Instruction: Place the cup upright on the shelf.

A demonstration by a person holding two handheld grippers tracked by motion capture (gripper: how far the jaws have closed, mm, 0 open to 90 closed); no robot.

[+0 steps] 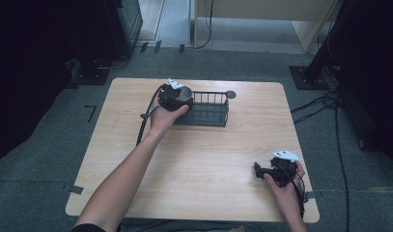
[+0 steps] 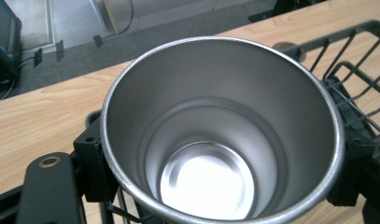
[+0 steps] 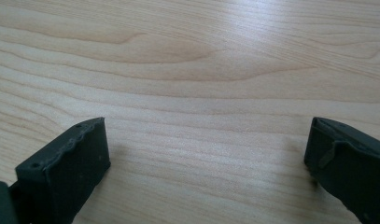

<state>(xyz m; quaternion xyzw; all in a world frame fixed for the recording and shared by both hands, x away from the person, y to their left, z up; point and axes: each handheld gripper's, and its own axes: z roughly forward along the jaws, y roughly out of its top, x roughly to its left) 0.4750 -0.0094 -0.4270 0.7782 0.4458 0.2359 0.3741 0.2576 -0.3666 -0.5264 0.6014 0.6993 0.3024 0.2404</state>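
Forearms are seen entering from the near edge of the wooden table (image 1: 199, 159) in the high view. At the near right corner, the right gripper (image 1: 259, 170) is held low over bare wood by the right hand (image 1: 283, 186); in the right gripper view its jaws are spread wide with nothing between them. At the far side, the left gripper (image 1: 180, 99) is held by the left hand (image 1: 164, 116) at the left end of a dark wire basket (image 1: 208, 110). A stainless steel cup (image 2: 220, 130) is clamped between its jaws, upright and empty, touching the basket's left end.
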